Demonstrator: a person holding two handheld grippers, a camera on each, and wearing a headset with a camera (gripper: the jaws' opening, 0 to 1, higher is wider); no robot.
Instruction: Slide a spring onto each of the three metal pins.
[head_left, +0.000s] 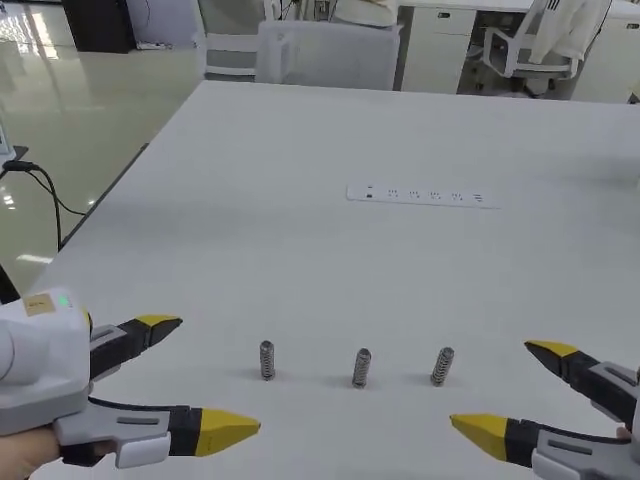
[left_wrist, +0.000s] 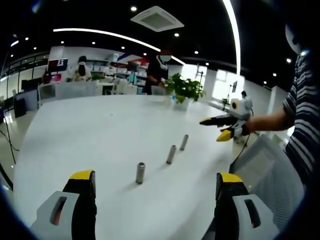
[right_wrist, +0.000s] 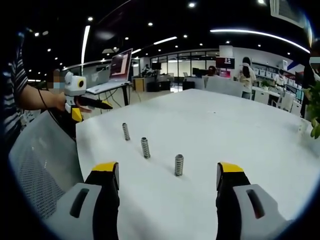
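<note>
Our left tongs (head_left: 215, 375) at 8 o'clock and right tongs (head_left: 492, 385) at 4 o'clock both gape empty. Between them we count three springs (head_left: 362, 368), upright in one row on the white bench (head_left: 300, 200). One power strip (head_left: 420, 194) lies at 12 o'clock.

No text, number or brand can be read in any view. In the head view, a small tan sticker (head_left: 38, 304) sits on the white housing of the left hand-held gripper (head_left: 219, 373), but nothing on it is legible. The long white power strip (head_left: 422, 195) lying on the white surface (head_left: 300, 150) carries small dark marks, too small to make out. In the left gripper view a red-lit wall screen (left_wrist: 57, 64) glows at the back of the room. The right gripper view shows another red wall screen (right_wrist: 225, 62) and a large tilted monitor (right_wrist: 121, 64). Their contents are blurred.
</note>
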